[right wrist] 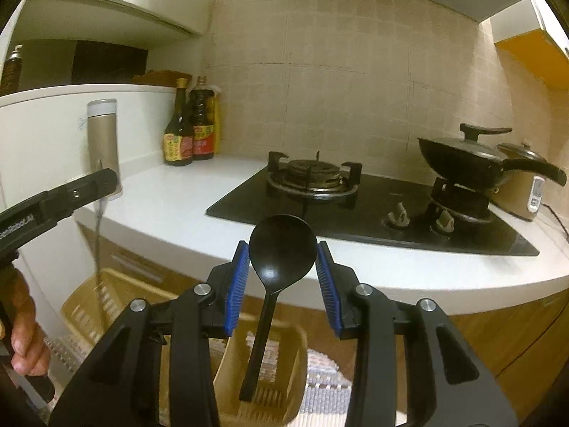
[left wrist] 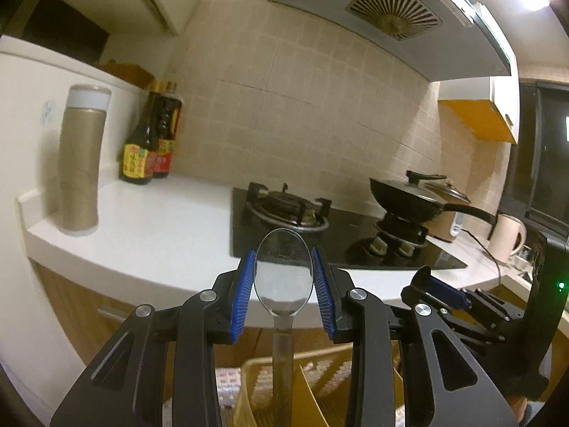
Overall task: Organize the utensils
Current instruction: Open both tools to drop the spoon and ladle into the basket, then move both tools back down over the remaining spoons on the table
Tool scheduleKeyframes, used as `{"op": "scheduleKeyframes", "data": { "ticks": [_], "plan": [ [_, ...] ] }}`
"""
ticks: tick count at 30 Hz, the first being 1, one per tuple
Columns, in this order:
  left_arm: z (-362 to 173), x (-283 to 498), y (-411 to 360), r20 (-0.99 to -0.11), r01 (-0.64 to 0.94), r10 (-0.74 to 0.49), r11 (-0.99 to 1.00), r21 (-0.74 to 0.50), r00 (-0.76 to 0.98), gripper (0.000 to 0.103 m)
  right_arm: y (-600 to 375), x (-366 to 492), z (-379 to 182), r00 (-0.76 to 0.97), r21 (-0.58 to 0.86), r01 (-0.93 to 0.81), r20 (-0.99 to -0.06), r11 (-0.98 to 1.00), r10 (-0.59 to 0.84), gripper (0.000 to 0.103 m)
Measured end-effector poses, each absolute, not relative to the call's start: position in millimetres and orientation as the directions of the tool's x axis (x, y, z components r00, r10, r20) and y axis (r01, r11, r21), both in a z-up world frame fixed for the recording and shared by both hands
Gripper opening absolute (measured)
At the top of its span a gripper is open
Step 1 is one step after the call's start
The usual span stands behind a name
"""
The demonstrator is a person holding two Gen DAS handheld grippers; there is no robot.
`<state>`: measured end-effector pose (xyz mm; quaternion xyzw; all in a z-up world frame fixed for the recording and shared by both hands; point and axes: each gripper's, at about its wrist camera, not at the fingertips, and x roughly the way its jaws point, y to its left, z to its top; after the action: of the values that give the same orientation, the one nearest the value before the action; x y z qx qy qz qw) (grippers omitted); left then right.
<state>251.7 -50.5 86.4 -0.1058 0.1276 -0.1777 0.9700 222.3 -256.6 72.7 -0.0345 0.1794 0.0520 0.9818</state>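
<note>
Left wrist: left gripper (left wrist: 284, 284) fingers clamp clear spoon (left wrist: 283, 277), right gripper (right wrist: 281, 284) fingers clamp black spoon (right wrist: 281, 249), both handles down over basket (right wrist: 270, 366); next, lower and release.

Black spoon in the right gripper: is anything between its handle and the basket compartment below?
Nothing visible. The black spoon, held bowl-up, already has its handle tip in the open compartment of the beige basket, with only the slotted floor beneath.
</note>
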Motion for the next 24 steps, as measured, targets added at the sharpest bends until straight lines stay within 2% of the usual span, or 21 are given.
{"op": "scheduleKeyframes", "data": {
  "ticks": [1,2,3,7,15,19,24],
  "plan": [
    [86,249,-50,-0.213,0.326,-0.38,0.912,-0.251,0.9,0.034,-257,219,73,0.926,-0.042,-0.124,-0.363,0.991,0.101,0.04],
    [85,247,-50,-0.219,0.329,-0.384,0.911,-0.248,0.897,0.039,-259,215,73,0.921,-0.034,-0.137,-0.371,0.99,0.115,0.054],
    [85,244,-50,-0.227,0.328,-0.382,0.913,-0.242,0.896,0.04,-261,210,74,0.921,-0.029,-0.141,-0.369,0.99,0.121,0.061],
    [87,228,-45,-0.24,0.331,-0.384,0.914,-0.235,0.892,0.046,-268,186,81,0.926,-0.017,-0.144,-0.354,0.989,0.129,0.061],
    [121,179,-27,-0.272,0.333,-0.391,0.913,-0.234,0.879,0.05,-281,136,112,0.927,-0.043,-0.116,-0.362,0.992,0.092,0.061],
    [135,149,-26,-0.315,0.334,-0.382,0.922,-0.194,0.869,0.054,-282,115,125,0.911,-0.053,-0.119,-0.402,0.991,0.088,0.061],
    [129,115,-26,-0.415,0.312,-0.334,0.942,-0.122,0.846,0.056,-277,94,126,0.865,-0.062,-0.142,-0.494,0.988,0.093,0.061]
  ]
}}
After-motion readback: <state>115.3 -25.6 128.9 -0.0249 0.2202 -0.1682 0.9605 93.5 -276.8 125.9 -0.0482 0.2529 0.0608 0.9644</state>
